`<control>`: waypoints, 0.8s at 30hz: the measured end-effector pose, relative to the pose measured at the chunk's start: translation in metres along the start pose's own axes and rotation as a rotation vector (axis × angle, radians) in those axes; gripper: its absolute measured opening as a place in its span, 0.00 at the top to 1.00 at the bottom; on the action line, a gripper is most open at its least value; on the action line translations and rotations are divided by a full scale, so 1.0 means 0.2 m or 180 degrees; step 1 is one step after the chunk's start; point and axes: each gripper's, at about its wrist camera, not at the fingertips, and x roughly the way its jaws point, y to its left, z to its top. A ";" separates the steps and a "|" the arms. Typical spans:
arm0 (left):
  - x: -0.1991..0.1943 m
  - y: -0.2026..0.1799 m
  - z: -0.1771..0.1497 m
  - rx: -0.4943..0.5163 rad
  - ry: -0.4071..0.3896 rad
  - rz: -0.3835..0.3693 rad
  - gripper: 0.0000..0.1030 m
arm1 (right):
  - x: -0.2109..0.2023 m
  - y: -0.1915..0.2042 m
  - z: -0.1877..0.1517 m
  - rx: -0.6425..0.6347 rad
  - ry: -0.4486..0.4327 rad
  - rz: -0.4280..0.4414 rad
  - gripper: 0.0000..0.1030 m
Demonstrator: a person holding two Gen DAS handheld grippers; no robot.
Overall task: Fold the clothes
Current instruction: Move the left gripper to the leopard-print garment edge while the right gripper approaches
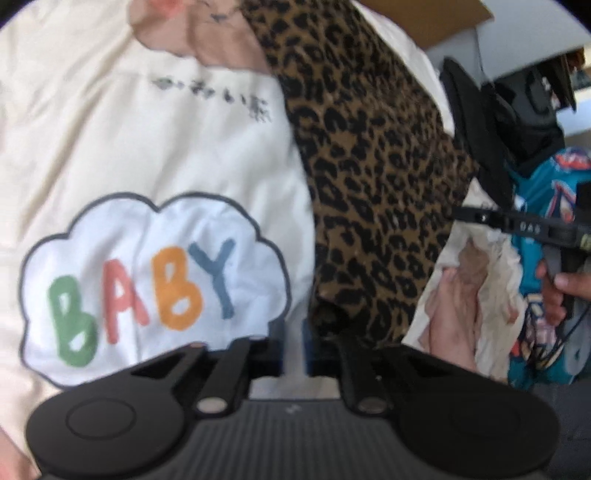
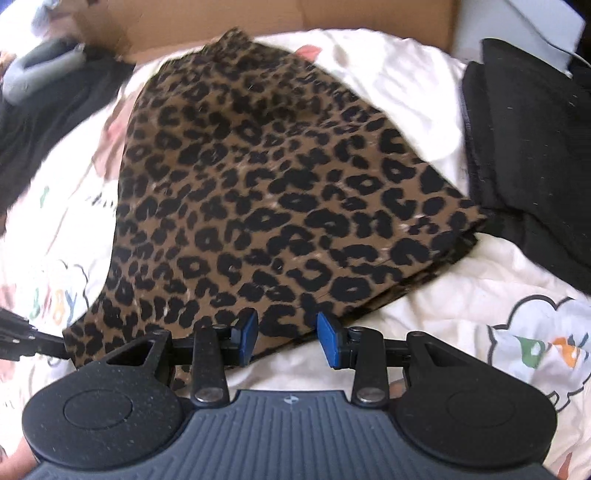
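Leopard-print garment [image 2: 258, 192] lying folded on cream "BABY" cloud-print quilt [image 1: 110, 147], black folded clothes [image 2: 528, 147] just beside its right edge. Right gripper [image 2: 288, 338] half open over garment's near hem, blue pads [image 2: 330, 341] gripping nothing. Left gripper [image 1: 293, 345] narrowed to a slim gap at garment's edge; grip unclear.

Cream quilt [image 2: 461, 295] with "BABY" cloud prints [image 1: 155, 284], brown cardboard [image 2: 258, 18] along its far edge.

Leopard-print garment [image 2: 258, 192] folded flat on cream "BABY" quilt [image 1: 110, 147], black folded clothes [image 2: 535, 147] beside.
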 end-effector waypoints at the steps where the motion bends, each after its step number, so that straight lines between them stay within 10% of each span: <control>1: -0.02 0.01 0.01 -0.0082 -0.0047 -0.0091 0.76 | -0.01 -0.02 0.00 0.0032 -0.0030 0.0002 0.58; 6: -0.07 0.04 0.04 -0.0469 -0.0106 -0.0623 0.67 | -0.03 -0.08 0.00 0.0199 -0.0107 -0.0010 0.58; 24: 0.16 -0.04 0.03 -0.0756 0.0146 -0.0541 0.75 | -0.03 -0.11 -0.02 0.0250 -0.0204 0.0044 0.58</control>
